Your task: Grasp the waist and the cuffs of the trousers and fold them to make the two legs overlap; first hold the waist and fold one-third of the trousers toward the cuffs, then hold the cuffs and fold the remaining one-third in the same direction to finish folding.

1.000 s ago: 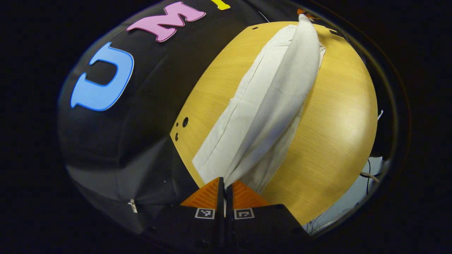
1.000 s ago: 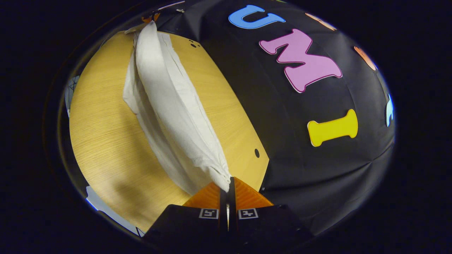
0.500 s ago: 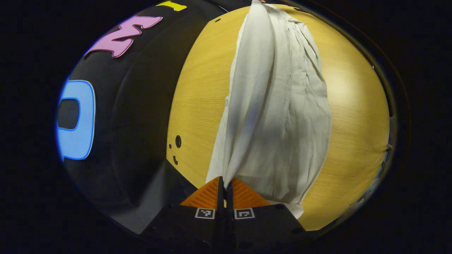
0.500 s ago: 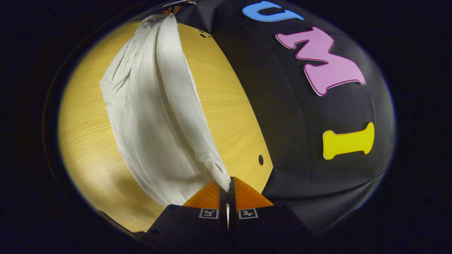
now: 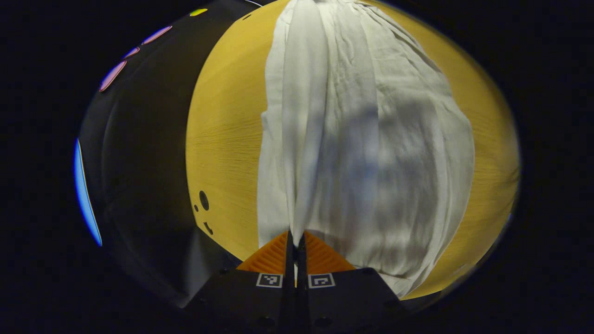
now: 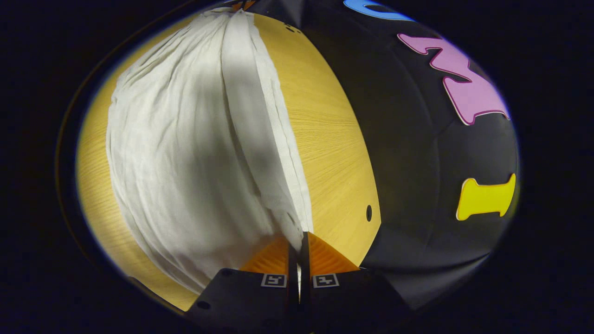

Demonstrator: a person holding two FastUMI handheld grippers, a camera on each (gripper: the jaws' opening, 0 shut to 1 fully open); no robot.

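We have the left tool (image 5: 295,237) and the right tool (image 6: 299,237) each pinched tight on an edge of the white, crinkled cloth trousers (image 5: 366,153), which drape over the yellow wooden counter (image 5: 222,139). To lay this fold well, we should keep both ends level and taut — lowering together, edges aligned.
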